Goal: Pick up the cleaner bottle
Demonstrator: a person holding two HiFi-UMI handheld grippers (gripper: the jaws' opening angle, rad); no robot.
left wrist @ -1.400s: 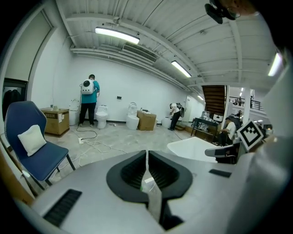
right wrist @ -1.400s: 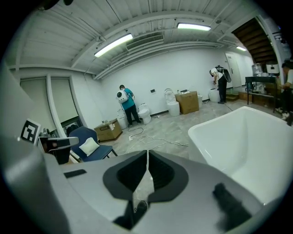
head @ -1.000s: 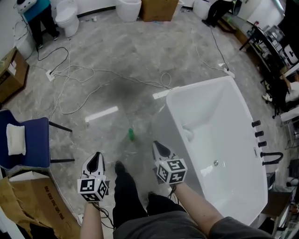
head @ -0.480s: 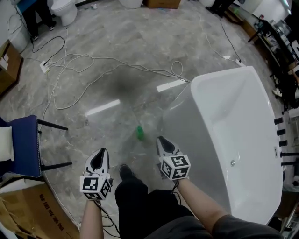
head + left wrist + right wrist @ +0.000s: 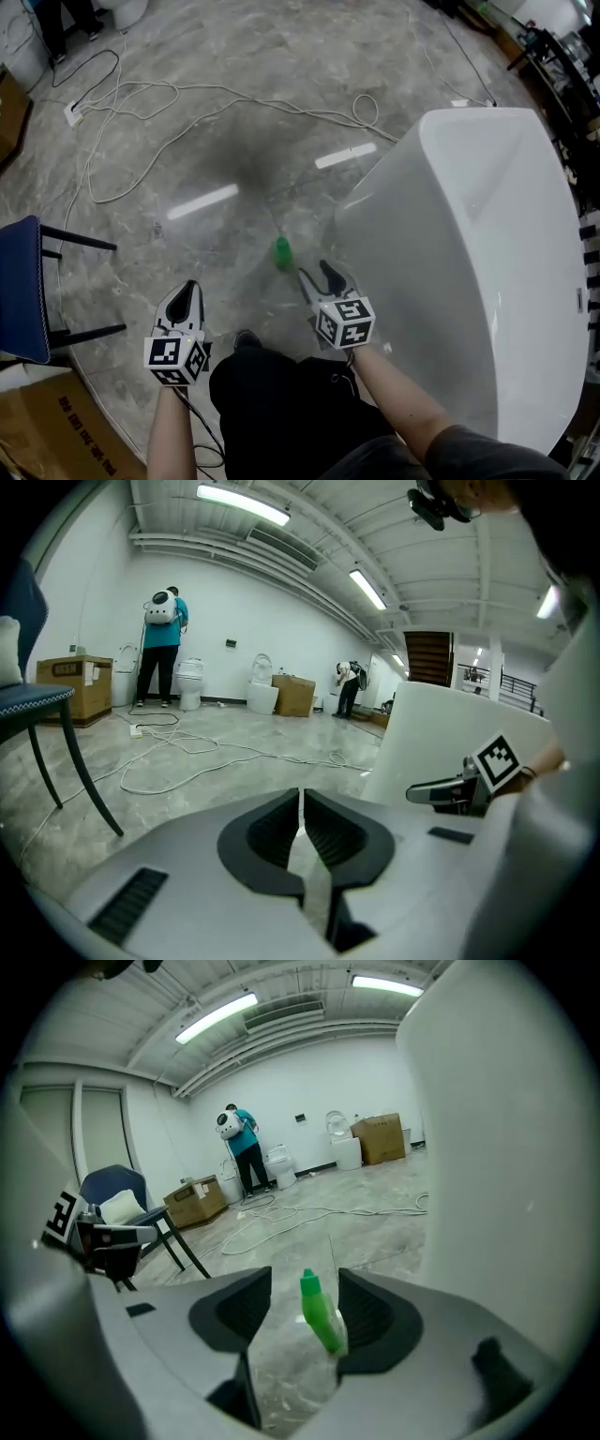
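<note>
Both grippers have sunk toward the floor, and the right gripper (image 5: 317,277), shut a second ago, is now opening with its pads on nothing. The green-capped cleaner bottle (image 5: 282,253) sits just ahead of it, framed between its jaws. The left gripper (image 5: 185,298), alongside, is closed and empty.

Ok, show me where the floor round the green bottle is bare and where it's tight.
Bare floor lies left of the cleaner bottle, across to the blue chair, and beyond it up to the cables. It is tight on the bottle's right, where the bathtub wall stands close, and the cables clutter the far floor.
</note>
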